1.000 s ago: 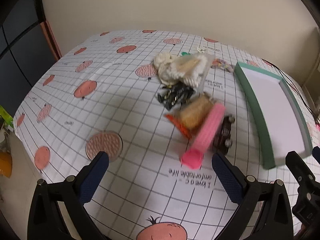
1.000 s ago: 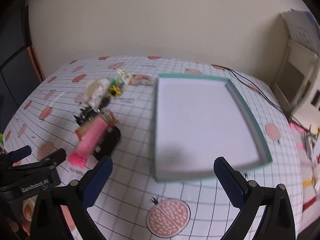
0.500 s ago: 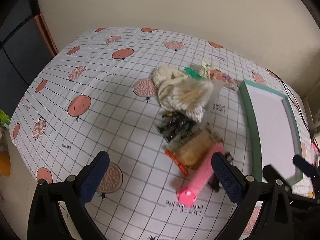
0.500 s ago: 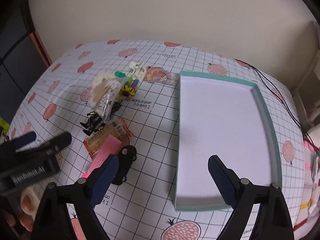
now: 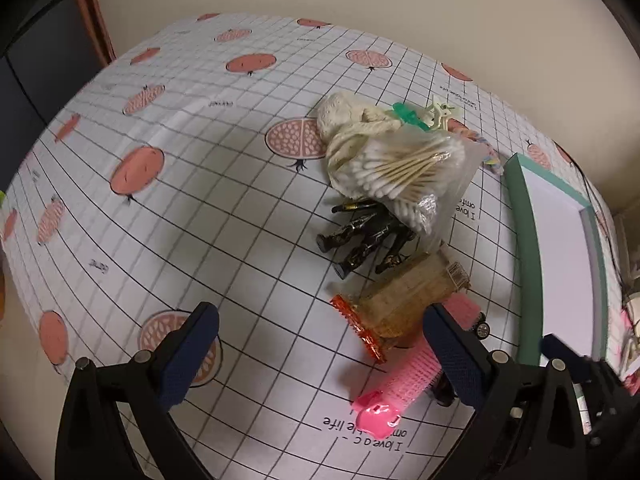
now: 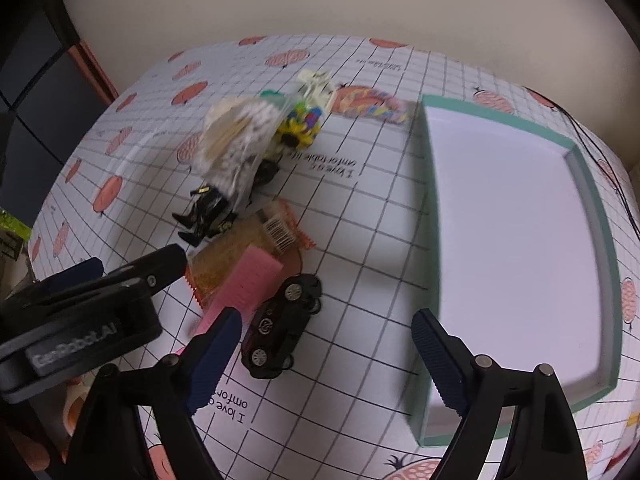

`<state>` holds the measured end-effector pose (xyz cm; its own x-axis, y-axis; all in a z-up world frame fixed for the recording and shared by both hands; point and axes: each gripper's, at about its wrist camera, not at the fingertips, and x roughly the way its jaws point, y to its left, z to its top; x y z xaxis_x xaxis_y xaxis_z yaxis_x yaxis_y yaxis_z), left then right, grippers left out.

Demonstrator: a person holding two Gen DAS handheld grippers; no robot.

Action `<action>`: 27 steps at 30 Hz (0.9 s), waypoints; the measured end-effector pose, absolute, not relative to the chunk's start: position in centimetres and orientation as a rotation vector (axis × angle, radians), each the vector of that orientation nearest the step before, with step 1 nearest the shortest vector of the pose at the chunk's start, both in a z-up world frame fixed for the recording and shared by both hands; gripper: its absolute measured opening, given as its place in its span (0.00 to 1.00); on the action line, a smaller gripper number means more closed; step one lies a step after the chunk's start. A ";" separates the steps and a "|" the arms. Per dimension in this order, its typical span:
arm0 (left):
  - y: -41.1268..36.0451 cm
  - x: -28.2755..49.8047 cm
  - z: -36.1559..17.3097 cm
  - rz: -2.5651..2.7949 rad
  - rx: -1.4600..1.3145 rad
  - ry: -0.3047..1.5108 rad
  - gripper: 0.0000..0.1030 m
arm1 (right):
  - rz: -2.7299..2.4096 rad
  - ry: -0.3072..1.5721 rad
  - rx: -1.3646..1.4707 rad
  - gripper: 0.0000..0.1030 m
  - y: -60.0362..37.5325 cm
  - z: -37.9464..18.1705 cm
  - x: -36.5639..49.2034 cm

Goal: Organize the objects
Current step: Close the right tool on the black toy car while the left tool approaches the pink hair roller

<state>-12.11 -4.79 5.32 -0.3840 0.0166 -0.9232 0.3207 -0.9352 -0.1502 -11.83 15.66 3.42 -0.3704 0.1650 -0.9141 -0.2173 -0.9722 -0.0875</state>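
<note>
While both grippers hover empty with jaws spread, the left gripper (image 5: 320,354) faces the pile: cotton swab bag (image 5: 412,174), black figure (image 5: 366,234), snack packet (image 5: 404,302), pink hair roller (image 5: 404,376). Right gripper (image 6: 326,354) hangs between toy car (image 6: 282,326) and teal tray (image 6: 588,184).

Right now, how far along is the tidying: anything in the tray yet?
Nothing looks done: the green tray is bare inside. Nothing is in hand either; the left claw and right claw are both open and hold nothing. All of it is left: the pink roller, toy car, snack packet, black figure and cotton swab bag lie piled beside the tray.
</note>
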 end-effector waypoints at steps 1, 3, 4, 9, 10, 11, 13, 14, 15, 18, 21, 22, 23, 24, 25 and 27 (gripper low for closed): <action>-5.0 -12.0 5.2 -2.424 1.624 0.479 0.99 | 2.420 0.063 -1.617 0.85 15.5 3.2 -12.0; -5.1 -12.0 5.2 -2.416 1.611 0.472 0.99 | 2.411 0.058 -1.633 0.84 15.3 2.7 -12.2; -5.1 -12.0 5.2 -2.417 1.604 0.459 0.99 | 2.408 0.066 -1.639 0.84 15.3 2.6 -12.4; -4.9 -12.1 4.8 -2.416 1.607 0.455 0.99 | 2.376 0.058 -1.669 0.78 15.4 1.6 -12.7; -4.8 -12.2 4.8 -2.419 1.608 0.454 0.99 | 2.368 0.048 -1.668 0.77 15.5 1.5 -12.7; -4.7 -12.2 4.8 -2.421 1.611 0.453 0.99 | 2.362 0.056 -1.669 0.75 15.8 1.5 -12.6; -4.2 -12.4 4.7 -2.424 1.624 0.442 0.99 | 2.360 0.084 -1.667 0.72 16.2 1.5 -12.4; -4.1 -12.4 4.7 -2.424 1.631 0.438 0.99 | 2.359 0.099 -1.663 0.69 16.6 1.6 -12.4; -3.9 -12.5 4.6 -2.426 1.637 0.435 0.99 | 2.354 0.122 -1.657 0.68 16.9 1.7 -12.3; -3.5 -12.6 4.5 -2.437 1.647 0.439 0.99 | 2.347 0.157 -1.652 0.61 17.5 1.9 -12.1; -2.8 -12.6 4.3 -2.436 1.672 0.429 0.99 | 2.350 0.147 -1.657 0.51 17.5 1.9 -12.1; -2.4 -12.5 4.2 -2.431 1.683 0.420 0.98 | 2.348 0.148 -1.654 0.49 17.6 2.0 -12.1; -2.2 -12.5 4.2 -2.430 1.690 0.419 0.97 | 2.345 0.151 -1.652 0.49 17.6 2.0 -12.0; -2.0 -12.4 4.1 -2.429 1.697 0.420 0.92 | 2.343 0.160 -1.653 0.49 17.8 2.0 -12.0; -1.8 -12.5 3.9 -2.424 1.716 0.424 0.86 | 2.342 0.165 -1.658 0.48 17.9 2.0 -11.9; -1.6 -12.5 3.5 -2.414 1.745 0.435 0.84 | 2.344 0.152 -1.665 0.47 17.7 1.9 -11.8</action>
<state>-12.52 -1.60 3.53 -0.3224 0.0613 -0.9446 0.2721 -0.9498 -0.1545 -11.82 17.71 1.95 -0.3083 0.1516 -0.9391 -0.2715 -0.9602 -0.0659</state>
